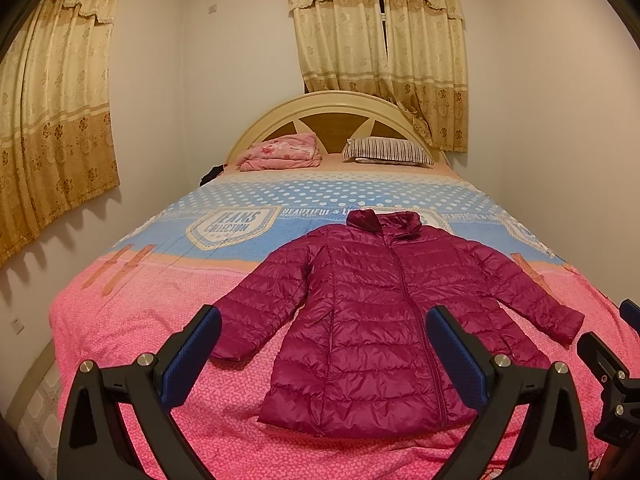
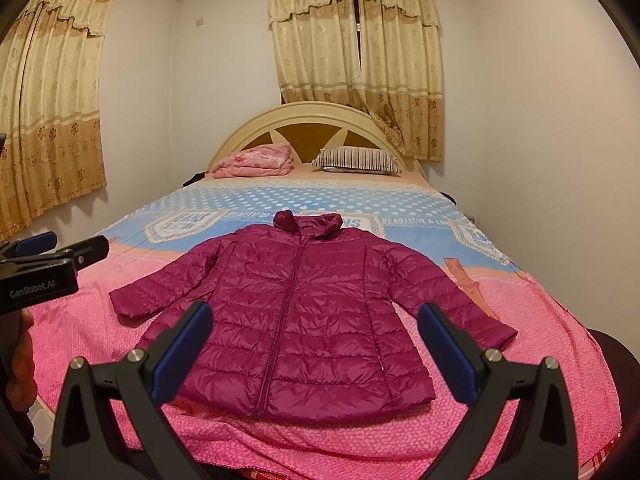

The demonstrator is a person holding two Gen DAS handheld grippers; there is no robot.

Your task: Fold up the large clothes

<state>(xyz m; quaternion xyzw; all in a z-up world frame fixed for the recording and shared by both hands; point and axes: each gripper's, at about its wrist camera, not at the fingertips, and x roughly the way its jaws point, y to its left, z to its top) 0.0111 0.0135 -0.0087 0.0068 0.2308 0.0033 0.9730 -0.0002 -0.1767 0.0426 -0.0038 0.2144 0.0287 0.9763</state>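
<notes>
Both grippers, left (image 1: 324, 354) and right (image 2: 316, 346), hover with jaws spread wide and empty above the near edge of a bed (image 1: 132, 328). A magenta jacket (image 2: 296, 316) lies flat, zipped, sleeves splayed, on the pink near half of the bedspread, bare cover on either side. Beyond it, a folded pink blanket (image 2: 256, 161) and striped pillow (image 2: 356, 160) rest against the headboard (image 2: 316, 118), curtains (image 2: 356, 60) behind.

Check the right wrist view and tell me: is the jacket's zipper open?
No, the magenta puffer jacket lies flat on the bed with its front zipper closed from hem to collar.
</notes>
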